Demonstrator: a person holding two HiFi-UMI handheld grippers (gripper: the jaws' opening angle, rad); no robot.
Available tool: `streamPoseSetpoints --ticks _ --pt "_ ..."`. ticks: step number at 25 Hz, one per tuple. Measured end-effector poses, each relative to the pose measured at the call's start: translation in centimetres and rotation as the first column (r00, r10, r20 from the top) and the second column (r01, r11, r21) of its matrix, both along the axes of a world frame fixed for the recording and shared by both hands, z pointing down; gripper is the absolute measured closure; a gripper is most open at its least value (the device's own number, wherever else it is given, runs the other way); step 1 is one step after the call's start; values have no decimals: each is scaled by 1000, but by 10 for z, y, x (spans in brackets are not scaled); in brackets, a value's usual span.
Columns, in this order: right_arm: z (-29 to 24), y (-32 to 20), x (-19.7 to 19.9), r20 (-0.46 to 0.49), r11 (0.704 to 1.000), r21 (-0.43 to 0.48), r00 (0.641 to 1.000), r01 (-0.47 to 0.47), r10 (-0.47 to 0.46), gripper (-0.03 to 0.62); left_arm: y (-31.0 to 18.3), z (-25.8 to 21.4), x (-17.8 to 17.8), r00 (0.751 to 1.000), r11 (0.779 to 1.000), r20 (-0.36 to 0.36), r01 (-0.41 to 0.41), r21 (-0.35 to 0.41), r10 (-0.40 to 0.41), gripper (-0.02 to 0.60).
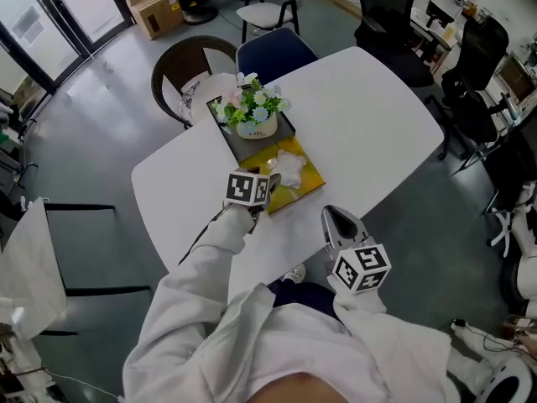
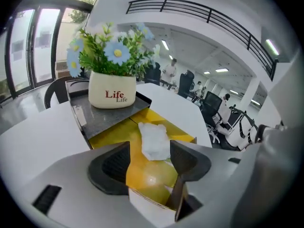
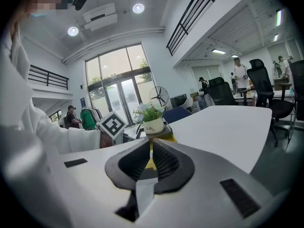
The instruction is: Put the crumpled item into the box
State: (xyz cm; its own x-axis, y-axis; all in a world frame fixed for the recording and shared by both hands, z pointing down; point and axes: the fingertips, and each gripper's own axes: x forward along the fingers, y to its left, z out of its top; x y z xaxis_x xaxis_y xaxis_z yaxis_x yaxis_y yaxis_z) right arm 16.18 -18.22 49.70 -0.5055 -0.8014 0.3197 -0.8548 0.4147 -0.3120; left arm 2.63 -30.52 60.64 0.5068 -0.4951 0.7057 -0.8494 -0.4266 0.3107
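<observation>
White bench [image 1: 377, 133]: wad's [image 2: 154, 140] in the box [image 2: 118, 132] just past our released left claw [image 2: 149, 150]; looks done, we'd just withdraw.

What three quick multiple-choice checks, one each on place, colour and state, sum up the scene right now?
1. Where does the crumpled paper lie?
A. inside the box
B. on the bare table
C. in the flower pot

2. What colour is the inside of the box?
A. red
B. yellow
C. green

3. How do the jaws of the left hand-held gripper stand?
A. shut on the paper
B. shut and empty
C. apart, holding nothing

Answers:
1 A: the paper rests on the box's floor, clear of both pads.
2 B: the floor under the paper is bright yellow.
3 C: the pads stand wide apart above the box, touching nothing.
</observation>
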Motion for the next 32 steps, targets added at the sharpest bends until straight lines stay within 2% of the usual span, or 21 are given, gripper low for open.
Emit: streamPoseSetpoints --ticks 4,7,11,16,20,24,26,28,32 --pt "0 1 -4 -1 1000 4 1000 8 -8 553 15 -25 -9 992 996 -117 52 70 -44 304" --pt "-2 2 -5 21 1000 -1 1000 10 -10 553 27 -47 -13 981 987 -190 69 142 -42 304" --pt "-8 2 -5 21 1000 13 1000 12 -12 553 41 -72 -16 968 969 -249 72 235 -12 304" --pt "-15 1 -3 11 1000 30 1000 8 -8 553 60 -108 -13 939 941 -338 59 332 60 307" --pt "-30 2 -9 -8 997 75 1000 30 -30 553 78 -136 -15 931 901 -349 56 431 110 330" --pt "-44 0 -13 -27 991 124 999 49 -46 553 95 -162 -13 935 841 -312 30 540 167 346" --pt "-47 0 -13 -53 988 143 997 57 -50 553 103 -170 -13 935 818 -301 22 575 186 378" --pt "-49 0 -14 -64 987 150 996 63 -54 553 109 -175 -12 931 809 -306 18 588 201 413" --pt "-55 -2 -16 -59 983 165 996 75 -67 553 116 -182 -14 926 794 -304 10 608 222 528"
